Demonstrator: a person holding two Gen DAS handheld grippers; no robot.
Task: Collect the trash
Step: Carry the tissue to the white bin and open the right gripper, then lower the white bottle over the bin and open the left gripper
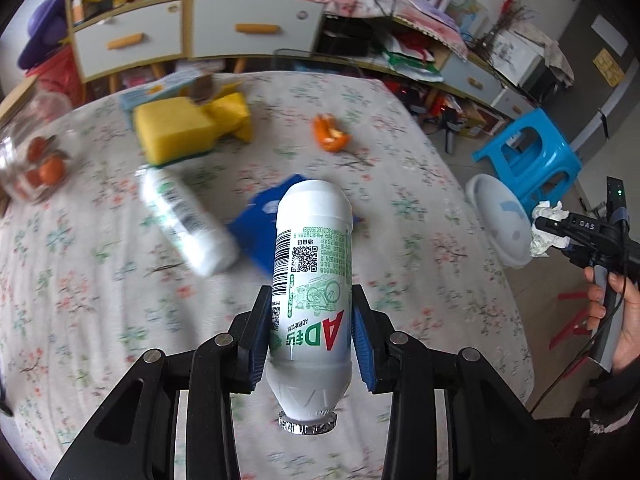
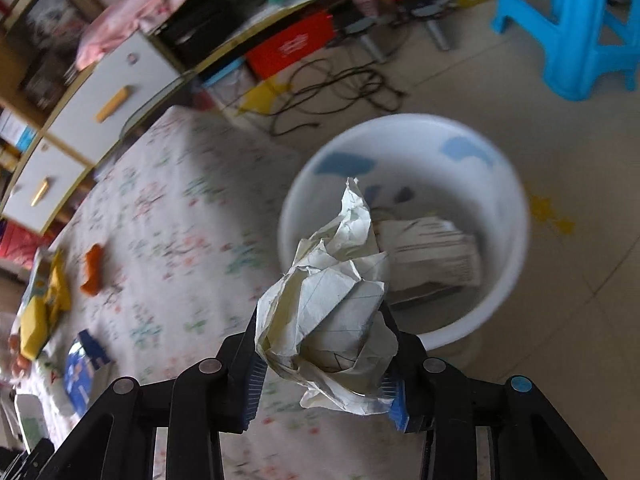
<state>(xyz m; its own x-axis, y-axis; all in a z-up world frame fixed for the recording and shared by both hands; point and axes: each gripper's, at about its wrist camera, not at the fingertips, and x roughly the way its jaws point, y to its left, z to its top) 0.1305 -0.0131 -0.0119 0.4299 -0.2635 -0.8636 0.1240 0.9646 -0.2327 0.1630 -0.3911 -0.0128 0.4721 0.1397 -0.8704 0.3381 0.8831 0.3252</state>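
Floral cloth covers the bench (image 1: 100, 300), with cluttered shelves behind it and a blue stool (image 1: 532, 156) on the floor. The left hand-held gripper (image 1: 310, 336) is clenched on a white bottle (image 1: 312, 272), held between its pads with the cap end toward the camera. Ahead and to its left, a second bottle (image 1: 188, 224) lies on the bench, with orange peel (image 1: 330, 134) farther ahead. The right hand-held gripper (image 2: 326, 364) grasps a crumpled paper (image 2: 328, 320), held above the bench edge. Just beyond it, a white bin (image 2: 500, 288) stands on the floor with a box (image 2: 432, 260) inside.
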